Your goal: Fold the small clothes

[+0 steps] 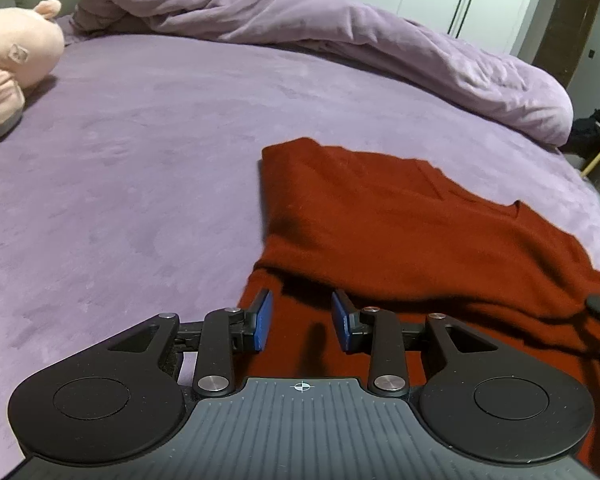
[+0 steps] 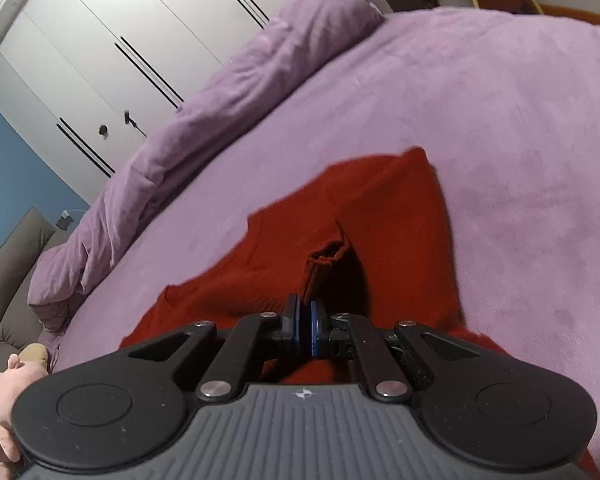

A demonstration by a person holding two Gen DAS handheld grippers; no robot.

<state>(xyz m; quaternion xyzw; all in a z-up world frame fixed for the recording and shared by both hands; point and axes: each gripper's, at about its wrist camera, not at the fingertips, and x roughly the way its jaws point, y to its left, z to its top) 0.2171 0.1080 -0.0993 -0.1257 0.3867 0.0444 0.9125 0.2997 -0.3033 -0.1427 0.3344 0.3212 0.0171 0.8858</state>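
A red knitted garment (image 1: 400, 216) is laid on the purple bed sheet (image 1: 140, 160), toward the near edge of the bed; in the left wrist view it is seen partly folded, an upper layer doubled over a lower one and casting a dark shadow along the fold. The left gripper (image 1: 301, 322) is held low over the near part of the garment, its blue-padded fingers (image 1: 263, 322) spread wide apart — nothing is gripped between them, only red fabric seen below the gap.

In the right wrist view the right gripper (image 2: 306, 330) is seen with its blue pads pressed together, and a ribbed cuff (image 2: 324, 266) of the red knitted garment (image 2: 384, 240) is pinched between them; the cuff is raised above the flat body of the garment, its open end pointing away from the camera.

A bunched purple duvet (image 1: 340, 40) is heaped along the far edge of the bed. A pink plush toy (image 1: 12, 60) is lying near the far left corner, well apart from the garment. White wardrobe doors (image 2: 112, 40) are seen beyond the bed — a grey padded headboard (image 2: 8, 280) stands at one end.
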